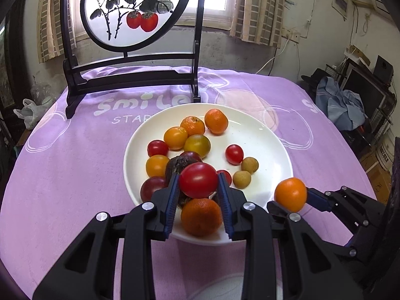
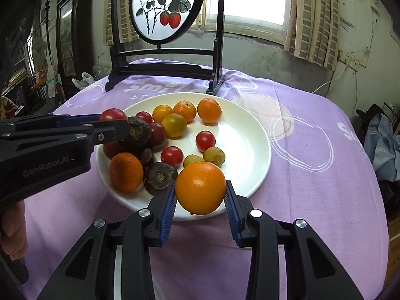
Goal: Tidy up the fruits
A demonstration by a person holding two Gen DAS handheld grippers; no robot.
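Left tool [image 1: 198,183] clamped on a red tomato [image 1: 198,180] and right tool [image 2: 200,191] clamped on an orange [image 2: 200,188], both held above the near rim of the white plate [image 2: 252,135] (round, smooth fruit), where a slackened squeeze risks a drop that rolls across the purple-covered desk [image 2: 300,170].

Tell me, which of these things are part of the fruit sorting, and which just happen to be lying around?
Part of the job:
- red tomato held in the left gripper
- orange held in the right gripper
- white plate with the remaining fruits

Just lying about:
- painted round screen on its dark stand
- purple cloth
- plastic bag
- blue clothing
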